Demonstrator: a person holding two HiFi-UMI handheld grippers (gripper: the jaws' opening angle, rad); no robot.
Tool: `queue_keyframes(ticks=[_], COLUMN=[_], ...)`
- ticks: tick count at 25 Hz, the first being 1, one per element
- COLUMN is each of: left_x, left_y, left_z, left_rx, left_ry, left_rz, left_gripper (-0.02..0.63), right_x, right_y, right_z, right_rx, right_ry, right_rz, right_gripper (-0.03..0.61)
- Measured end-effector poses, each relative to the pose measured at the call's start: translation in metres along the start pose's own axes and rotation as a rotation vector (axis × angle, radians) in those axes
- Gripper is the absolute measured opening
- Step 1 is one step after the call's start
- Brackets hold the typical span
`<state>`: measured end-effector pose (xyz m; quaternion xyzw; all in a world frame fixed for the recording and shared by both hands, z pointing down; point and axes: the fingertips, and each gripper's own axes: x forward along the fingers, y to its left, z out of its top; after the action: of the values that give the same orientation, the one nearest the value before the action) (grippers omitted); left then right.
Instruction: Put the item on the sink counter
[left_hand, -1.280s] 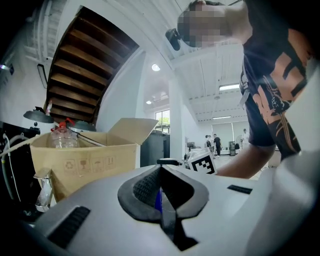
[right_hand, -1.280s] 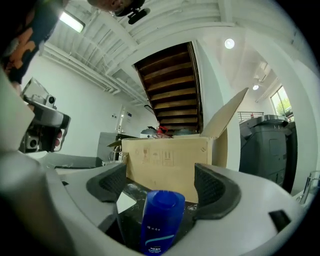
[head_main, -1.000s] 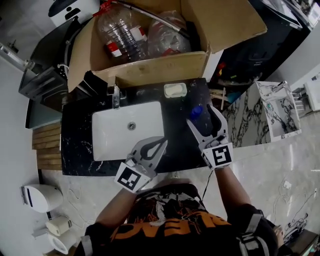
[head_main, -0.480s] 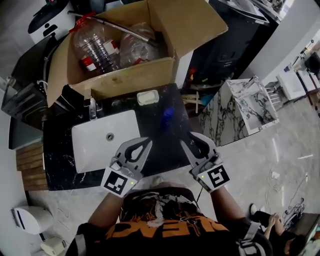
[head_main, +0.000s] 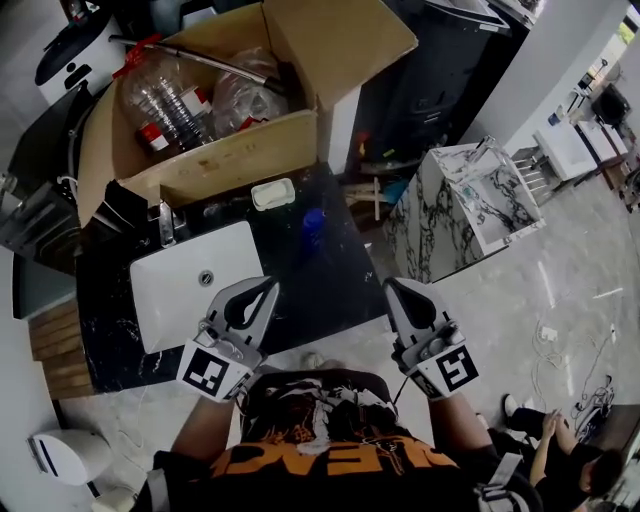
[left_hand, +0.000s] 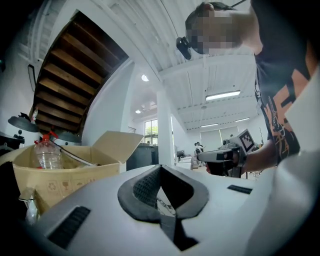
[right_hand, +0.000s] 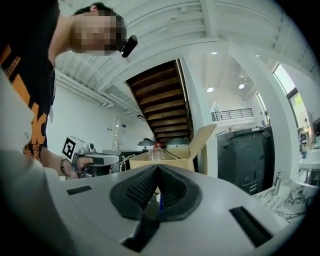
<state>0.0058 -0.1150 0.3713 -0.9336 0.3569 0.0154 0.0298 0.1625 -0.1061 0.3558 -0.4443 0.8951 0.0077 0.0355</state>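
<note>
A small blue item (head_main: 313, 226) stands on the black sink counter (head_main: 325, 275), right of the white basin (head_main: 190, 285); it also shows as a blue sliver (right_hand: 159, 200) through the right gripper's jaw hole. My right gripper (head_main: 395, 286) is off the counter's front right corner, well clear of the item. Its jaws have just been closing and are shut with nothing between them (right_hand: 157, 167). My left gripper (head_main: 266, 287) hovers over the counter's front edge beside the basin, also shut and empty (left_hand: 160, 168).
A white soap dish (head_main: 272, 193) lies behind the blue item. An open cardboard box (head_main: 215, 150) with plastic bottles (head_main: 165, 95) stands behind the counter. A faucet (head_main: 166, 222) is at the basin's back. A marble-patterned stand (head_main: 465, 200) is to the right.
The right gripper was open around the blue item; it has let go, drawn back toward the person and shut. The item stays on the counter. The left gripper pulled back a little.
</note>
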Motion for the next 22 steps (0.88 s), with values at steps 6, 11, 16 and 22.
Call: queue_keyframes(ticks=[6,11,16,22], left_x=[-0.008,-0.016,-0.015,-0.017], left_y=[0.001,0.008,0.009,0.015], left_z=[0.007,0.005,0.005,0.011], left_rx=[-0.024,-0.041,-0.049,-0.029], left_ry=[-0.002,0.007,0.018,0.003], left_rz=[0.023,0.043,0.064,0.074], left_gripper=[0.014,0.014,0.014,0.014], right_x=[-0.005,0.003,0.010,0.015], right_y=[-0.006,-0.004,-0.012,-0.022], right_z=[-0.002,-0.016,-0.012,-0.008], right_rx=[-0.020,-0.022,-0.021,-0.021], right_ry=[-0.014,0.003,-0.024,-0.040], right_rz=[-0.036,-0.025,-0.020,-0.037], right_gripper=[0.014,0.014,0.014,0.014])
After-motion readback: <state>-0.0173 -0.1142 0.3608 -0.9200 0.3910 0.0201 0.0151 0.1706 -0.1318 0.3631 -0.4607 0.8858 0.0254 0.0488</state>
